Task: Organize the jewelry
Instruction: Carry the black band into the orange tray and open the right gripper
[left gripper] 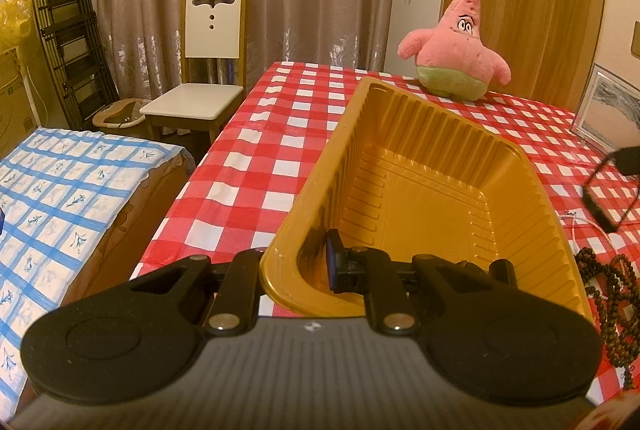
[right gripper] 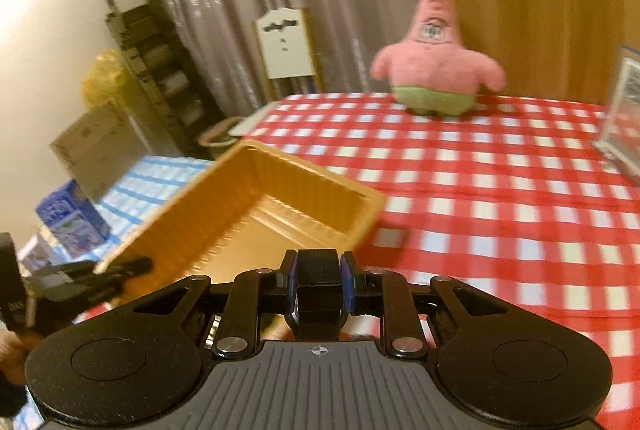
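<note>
A gold plastic tray point(left gripper: 420, 165) stands empty on the red checked tablecloth point(left gripper: 256, 165). My left gripper point(left gripper: 296, 264) is shut on the tray's near left wall, one finger outside and the blue-padded finger point(left gripper: 332, 262) inside. My right gripper point(right gripper: 319, 282) is shut on a black watch band point(right gripper: 319, 272), held above the table just right of the tray point(right gripper: 256, 213). In the left wrist view the band point(left gripper: 600, 205) hangs as a loop at the right edge. A dark beaded necklace point(left gripper: 612, 294) and a thin white bead chain point(left gripper: 576, 226) lie on the cloth beside the tray.
A pink star plush point(left gripper: 456, 49) sits at the table's far side, and a framed picture point(left gripper: 608, 109) leans at the far right. Left of the table are a white chair point(left gripper: 200, 93) and a blue checked cloth point(left gripper: 60, 197) over a box.
</note>
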The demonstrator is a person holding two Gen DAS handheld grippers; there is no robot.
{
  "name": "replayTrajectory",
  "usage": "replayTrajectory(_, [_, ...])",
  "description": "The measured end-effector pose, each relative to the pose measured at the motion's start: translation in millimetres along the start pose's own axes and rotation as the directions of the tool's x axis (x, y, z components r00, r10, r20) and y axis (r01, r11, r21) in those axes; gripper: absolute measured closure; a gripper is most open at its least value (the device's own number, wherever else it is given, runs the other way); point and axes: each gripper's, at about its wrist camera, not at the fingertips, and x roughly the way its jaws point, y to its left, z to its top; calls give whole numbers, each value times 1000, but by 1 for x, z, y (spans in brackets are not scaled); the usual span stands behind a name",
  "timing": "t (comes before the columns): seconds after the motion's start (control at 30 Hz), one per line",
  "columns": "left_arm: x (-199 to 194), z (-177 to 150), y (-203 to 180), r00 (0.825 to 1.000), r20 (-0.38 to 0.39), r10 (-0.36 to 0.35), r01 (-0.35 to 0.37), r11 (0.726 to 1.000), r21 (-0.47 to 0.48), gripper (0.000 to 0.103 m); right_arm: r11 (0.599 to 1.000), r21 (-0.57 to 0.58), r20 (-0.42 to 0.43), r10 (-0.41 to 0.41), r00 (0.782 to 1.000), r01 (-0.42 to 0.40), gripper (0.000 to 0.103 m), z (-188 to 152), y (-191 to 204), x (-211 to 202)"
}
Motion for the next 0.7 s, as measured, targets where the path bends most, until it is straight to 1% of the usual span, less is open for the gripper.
replayTrajectory(0.1, [0, 0, 0, 1000, 0, 0, 0, 1000, 1, 89, 999, 3, 13, 42, 999, -42, 81, 1, 13, 16])
replayTrajectory(0.23, [0, 0, 0, 1000, 0, -1, 1, 1000, 2, 89, 998, -2, 12, 62, 998, -62, 81, -2, 26, 41])
replayTrajectory(0.4, [0, 0, 0, 1000, 2, -2, 2, 1000, 4, 89, 999, -31, -19, 11, 1000, -12, 81, -13, 30, 69])
replayTrajectory(0.57, [0, 1, 0, 1000, 5, -2, 2, 1000, 11, 89, 998, -70, -29, -10, 1000, 8, 81, -20, 29, 85])
replayTrajectory(0.7, [-1, 1, -1, 1000, 2, 0, 0, 1000, 11, 89, 997, -73, -34, -42, 999, 40, 80, -21, 29, 92])
